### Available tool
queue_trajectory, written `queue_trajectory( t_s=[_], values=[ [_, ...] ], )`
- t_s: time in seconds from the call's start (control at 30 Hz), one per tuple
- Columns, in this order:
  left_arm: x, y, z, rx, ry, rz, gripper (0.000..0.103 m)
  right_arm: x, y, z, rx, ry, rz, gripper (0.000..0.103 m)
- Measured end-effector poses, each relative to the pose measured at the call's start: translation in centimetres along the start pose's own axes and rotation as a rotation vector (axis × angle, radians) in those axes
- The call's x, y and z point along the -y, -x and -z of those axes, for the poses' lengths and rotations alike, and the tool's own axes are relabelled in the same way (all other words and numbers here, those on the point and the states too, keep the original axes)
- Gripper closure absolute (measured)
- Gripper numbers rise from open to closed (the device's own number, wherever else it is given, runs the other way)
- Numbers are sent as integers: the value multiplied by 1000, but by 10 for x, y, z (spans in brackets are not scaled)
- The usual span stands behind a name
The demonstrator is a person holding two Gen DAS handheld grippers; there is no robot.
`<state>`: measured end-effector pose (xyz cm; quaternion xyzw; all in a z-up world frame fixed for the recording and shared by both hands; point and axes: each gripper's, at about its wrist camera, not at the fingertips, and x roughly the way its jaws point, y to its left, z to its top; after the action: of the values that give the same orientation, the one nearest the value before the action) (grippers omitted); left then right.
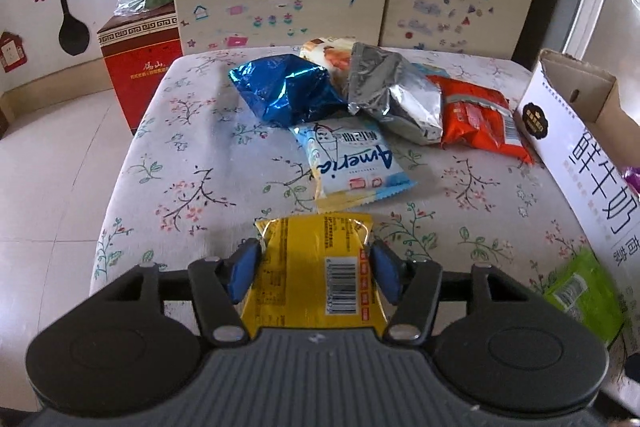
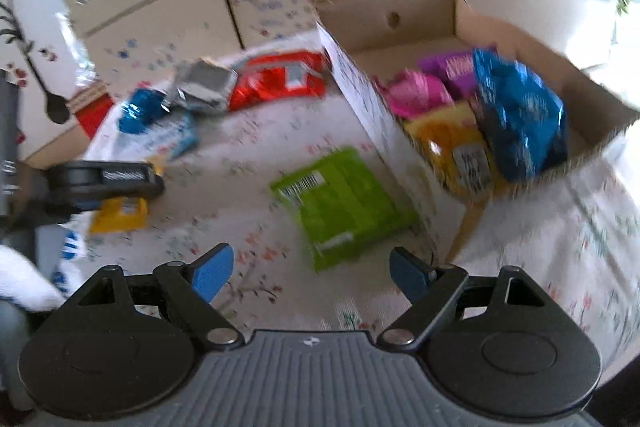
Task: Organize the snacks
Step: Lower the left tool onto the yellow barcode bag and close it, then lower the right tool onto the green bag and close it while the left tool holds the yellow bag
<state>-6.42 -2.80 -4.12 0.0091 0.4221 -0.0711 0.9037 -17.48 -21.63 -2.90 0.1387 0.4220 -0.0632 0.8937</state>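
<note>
Our left gripper (image 1: 314,273) jaws pinch the yellow packet (image 1: 316,275) low over the table (image 1: 200,163), right gripper (image 2: 312,273) jaws gape empty near the green packet (image 2: 344,199); next, we judge, yellow goes into the box (image 2: 400,23).

Black grippers (image 2: 312,273), blue pads (image 2: 214,273)

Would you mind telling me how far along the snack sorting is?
Done: several packets already lie in the cardboard box. In hand: the left claw grips a yellow packet; the right claw, open, hangs near the green packet. Left: the blue bag, silver pouch and red packet.
</note>
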Motion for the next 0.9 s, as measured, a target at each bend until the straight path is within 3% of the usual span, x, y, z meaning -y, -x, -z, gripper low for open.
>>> queue_trajectory(
  t_s=[0.17,0.33,0.4,0.47,0.57,0.67,0.9],
  values=[
    [2,-2,1,4,-11,1,32,-1,-13,0,-7,-1,12,12],
    [5,-3,4,2,-26,-2,19,-20,-22,1,21,128,-65,8],
    [2,-4,4,-6,-24,-15,12,-28,-20,1,19,192,-137,9],
    [-3,-5,3,-8,-2,-22,12,-35,-13,2,42,249,-155,9],
    [-8,-5,2,-7,10,-2,10,-31,-4,-1,73,237,-93,9],
    [-3,-8,4,-15,-43,-2,2,-23,-5,-8,98,195,-14,10],
    [0,-9,4,-26,-41,-6,1,-23,-19,-17,103,186,31,10]
  ],
)
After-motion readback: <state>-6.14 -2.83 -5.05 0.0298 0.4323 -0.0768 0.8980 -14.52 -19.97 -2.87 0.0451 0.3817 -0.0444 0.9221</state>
